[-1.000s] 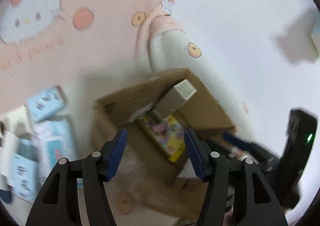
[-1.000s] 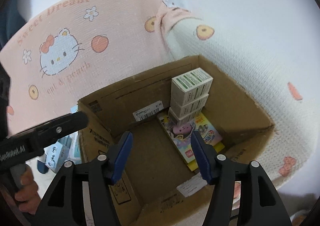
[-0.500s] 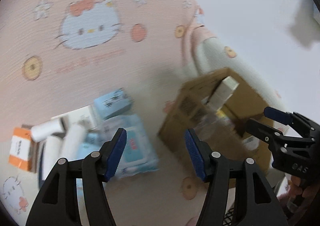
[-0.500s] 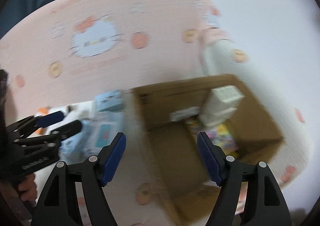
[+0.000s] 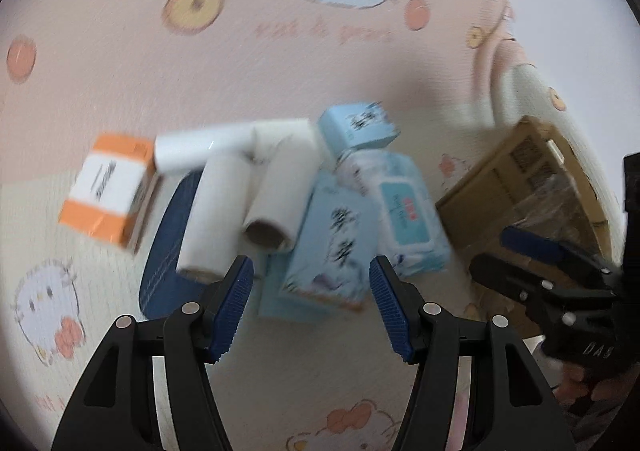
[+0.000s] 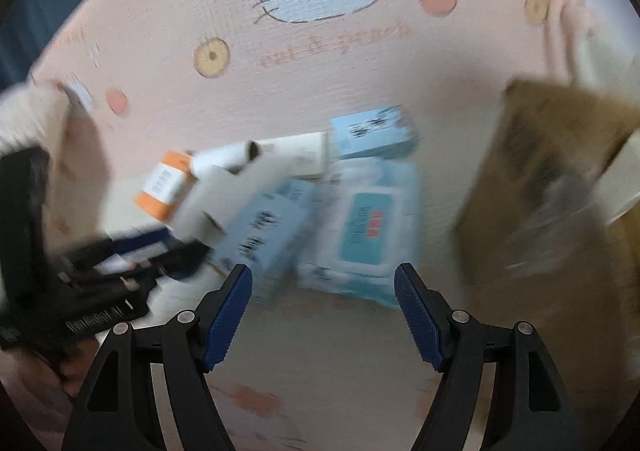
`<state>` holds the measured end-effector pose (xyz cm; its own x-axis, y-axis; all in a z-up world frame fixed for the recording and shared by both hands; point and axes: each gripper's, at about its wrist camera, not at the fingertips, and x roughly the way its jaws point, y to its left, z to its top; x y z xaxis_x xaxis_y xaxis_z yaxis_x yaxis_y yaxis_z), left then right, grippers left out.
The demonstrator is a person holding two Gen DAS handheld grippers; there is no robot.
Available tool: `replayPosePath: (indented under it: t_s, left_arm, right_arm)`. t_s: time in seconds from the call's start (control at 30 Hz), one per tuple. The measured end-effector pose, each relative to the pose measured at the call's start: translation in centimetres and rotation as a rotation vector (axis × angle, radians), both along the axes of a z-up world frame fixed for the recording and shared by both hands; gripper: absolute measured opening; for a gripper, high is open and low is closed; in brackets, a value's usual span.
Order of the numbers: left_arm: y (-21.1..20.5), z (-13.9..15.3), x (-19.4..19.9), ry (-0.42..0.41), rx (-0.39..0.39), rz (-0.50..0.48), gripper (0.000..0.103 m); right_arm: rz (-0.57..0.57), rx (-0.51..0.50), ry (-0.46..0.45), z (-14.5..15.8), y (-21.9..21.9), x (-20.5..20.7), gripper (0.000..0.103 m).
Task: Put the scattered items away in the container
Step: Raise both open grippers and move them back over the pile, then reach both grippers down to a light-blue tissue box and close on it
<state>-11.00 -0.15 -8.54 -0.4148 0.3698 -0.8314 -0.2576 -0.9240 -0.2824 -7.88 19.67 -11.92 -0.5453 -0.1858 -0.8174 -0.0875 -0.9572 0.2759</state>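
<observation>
Clutter sits mid-frame on the pink cartoon blanket (image 5: 168, 71): an orange box (image 5: 108, 191), white rolls (image 5: 276, 195), pale blue boxes (image 5: 336, 243) and a wipes pack (image 5: 408, 211). We see the cardboard box (image 5: 532, 179) at the right edge. Our left gripper (image 5: 310, 307) and right gripper (image 6: 322, 315) both hang released over the pile, grasping nothing.

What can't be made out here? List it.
- Cardboard box contents: right wrist view, motion blur; left wrist view shows only its outer wall.
- Print on the blue cartons: both views, blurred.
- Dark blue flat item: left wrist view, covered by paper rolls.
</observation>
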Motion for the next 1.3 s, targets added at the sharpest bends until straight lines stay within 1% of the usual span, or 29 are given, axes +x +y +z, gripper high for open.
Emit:
replayPosePath:
  t_s: [0.07, 0.13, 0.17, 0.23, 0.3, 0.37, 0.4, 0.5, 0.53, 0.6, 0.67, 0.7, 0.73, 0.77, 0.8, 0.87, 0.97, 1.07, 1.17, 1.23, 1.27, 1.3]
  left_arm:
    - [-0.6, -0.9, 0.5, -0.015, -0.006, 0.037, 0.065]
    - [-0.7, -1.5, 1.0, -0.017, -0.002, 0.059, 0.065]
    - [-0.7, -2.0, 1.2, -0.027, 0.008, 0.067, 0.065]
    - [-1.0, -2.9, 1.3, -0.055, 0.027, 0.097, 0.065]
    - [-1.3, -3.6, 1.3, -0.086, 0.069, 0.125, 0.065]
    - [-1.8, -4.5, 1.3, -0.141, 0.142, 0.16, 0.064]
    - [-2.0, -4.8, 1.2, -0.162, 0.17, 0.168, 0.064]
    - [-2.2, -5.8, 1.2, -0.223, 0.244, 0.192, 0.064]
    - [-2.2, -6.1, 1.2, -0.23, 0.252, 0.202, 0.064]
    - [-2.1, -6.3, 1.2, -0.232, 0.262, 0.214, 0.064]
    - [-2.0, -6.2, 1.1, -0.229, 0.264, 0.222, 0.061]
    - [-1.9, -6.2, 0.9, -0.225, 0.261, 0.222, 0.058]
    - [-1.8, -6.0, 0.9, -0.217, 0.25, 0.221, 0.056]
    - [-1.7, -6.0, 0.8, -0.211, 0.239, 0.217, 0.052]
    - [-1.7, -5.9, 0.6, -0.205, 0.226, 0.212, 0.051]
    - [-1.8, -5.8, 0.4, -0.183, 0.208, 0.207, 0.051]
    - [-2.7, -5.5, 0.0, -0.167, 0.198, 0.215, 0.047]
    - [-3.3, -5.4, -0.5, -0.155, 0.187, 0.217, 0.047]
    - [-3.8, -5.4, -0.9, -0.154, 0.185, 0.205, 0.047]
    - [-3.9, -5.3, -1.1, -0.151, 0.176, 0.204, 0.047]
    - [-3.9, -5.3, -1.0, -0.154, 0.176, 0.209, 0.047]
    - [-4.0, -5.3, -1.1, -0.164, 0.184, 0.209, 0.047]
  right_arm:
    - [-0.011, -0.085, 0.019, -1.0, 0.3, -0.5, 0.072]
    - [-0.011, -0.146, 0.042, -1.9, 0.4, -1.1, 0.072]
    - [-0.005, -0.152, 0.05, -2.5, 0.4, -1.6, 0.072]
    - [0.008, -0.121, 0.074, -3.0, 0.2, -2.2, 0.072]
    - [0.041, -0.071, 0.107, -3.6, -0.1, -2.9, 0.072]
    - [0.076, -0.066, 0.11, -4.3, 0.0, -3.7, 0.072]
    - [0.085, -0.085, 0.108, -4.7, 0.1, -4.1, 0.072]
    - [0.087, -0.187, 0.131, -5.4, 0.9, -5.1, 0.072]
    - [0.076, -0.215, 0.142, -5.9, 1.3, -5.6, 0.072]
    - [0.057, -0.224, 0.128, -6.4, 1.6, -6.4, 0.072]
    - [0.055, -0.238, 0.118, -6.9, 1.7, -6.9, 0.072]
    - [0.062, -0.255, 0.114, -7.1, 1.7, -7.0, 0.071]
    - [0.077, -0.295, 0.111, -7.3, 1.7, -7.0, 0.063]
    - [0.084, -0.313, 0.1, -7.5, 1.7, -7.1, 0.051]
    - [0.091, -0.324, 0.083, -7.7, 1.4, -7.1, 0.047]
    - [0.094, -0.292, 0.078, -7.8, 1.1, -6.7, 0.041]
    - [0.118, -0.254, 0.06, -7.6, 0.3, -5.6, 0.038]
    - [0.143, -0.312, 0.039, -7.7, -0.6, -3.9, 0.037]
    - [0.166, -0.296, 0.019, -8.1, -2.3, -2.5, 0.037]
    - [0.154, -0.284, 0.023, -8.3, -2.7, -2.0, 0.037]
    - [0.135, -0.292, 0.021, -8.4, -2.5, -1.9, 0.037]
    - [0.097, -0.323, 0.02, -8.6, -1.9, -1.9, 0.037]
